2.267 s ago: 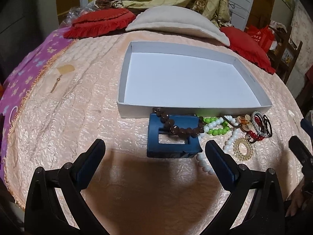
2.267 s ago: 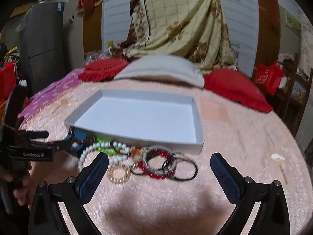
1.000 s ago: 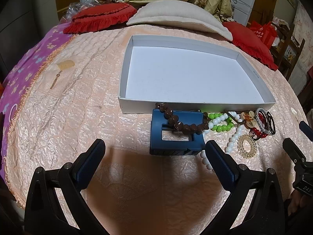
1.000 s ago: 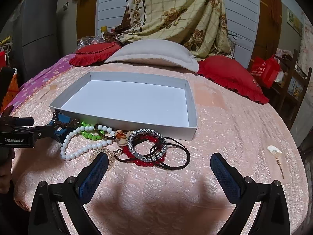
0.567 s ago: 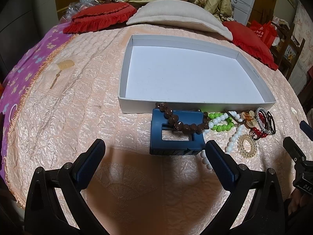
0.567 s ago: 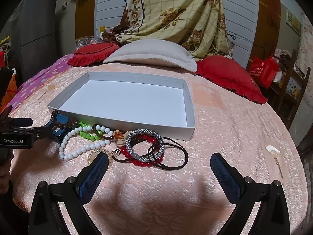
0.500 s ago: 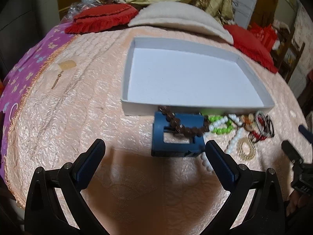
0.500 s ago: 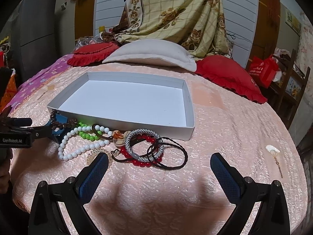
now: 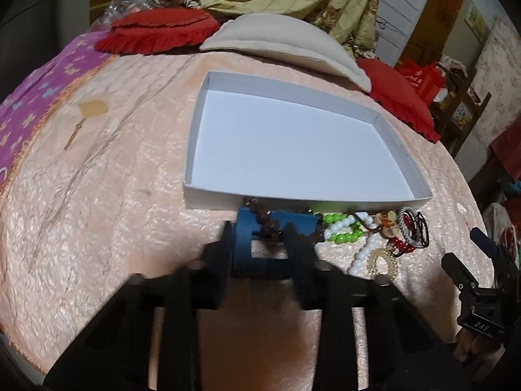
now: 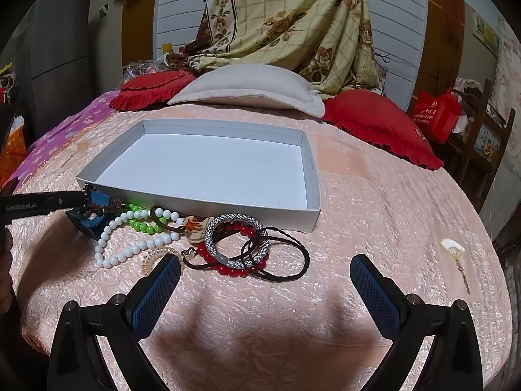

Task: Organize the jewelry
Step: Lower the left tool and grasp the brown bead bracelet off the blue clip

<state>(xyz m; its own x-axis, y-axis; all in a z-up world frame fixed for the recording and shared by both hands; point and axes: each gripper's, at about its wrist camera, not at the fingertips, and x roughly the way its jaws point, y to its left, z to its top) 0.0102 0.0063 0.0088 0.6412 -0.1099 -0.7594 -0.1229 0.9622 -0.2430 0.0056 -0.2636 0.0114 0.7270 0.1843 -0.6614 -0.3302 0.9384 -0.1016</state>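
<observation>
My left gripper [image 9: 260, 244] is closing its jaws on the blue clip [image 9: 273, 247], which lies just in front of the white tray's [image 9: 208, 195] near wall with the brown bead bracelet [image 10: 104, 208] draped over it. I judge the bracelet could snag or slide off as I lift, dragging the white bead string [image 10: 130, 251] along. My right gripper [image 10: 265, 290] hangs wide and empty, nearer me than the tray. The left gripper reads "GenRobot.AI", the right "DAS".
</observation>
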